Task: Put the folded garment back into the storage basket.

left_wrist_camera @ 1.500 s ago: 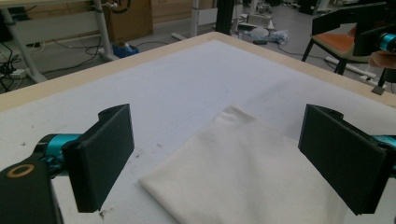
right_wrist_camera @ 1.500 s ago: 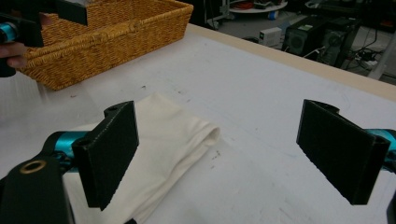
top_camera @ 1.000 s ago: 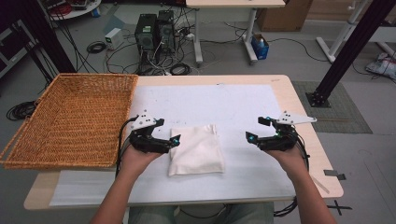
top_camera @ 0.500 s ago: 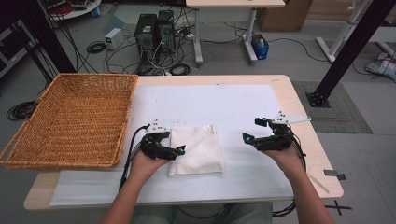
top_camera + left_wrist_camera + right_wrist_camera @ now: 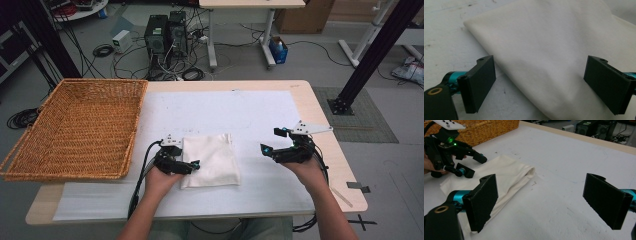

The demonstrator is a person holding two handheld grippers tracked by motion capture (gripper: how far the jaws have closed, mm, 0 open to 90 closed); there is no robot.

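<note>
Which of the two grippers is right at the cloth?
The left gripper: its open jaws sit over the cloth's left edge. The right gripper hangs open over the bare white mat, apart from the cloth.

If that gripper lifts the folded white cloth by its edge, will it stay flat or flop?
The folded white cloth would probably droop: its rounded fold and soft creases suggest limp fabric. It looks thin, so likely light. Gripped at one edge by the open left gripper, its layers may well unfold, and a push would likely bunch it on the white mat.
</note>
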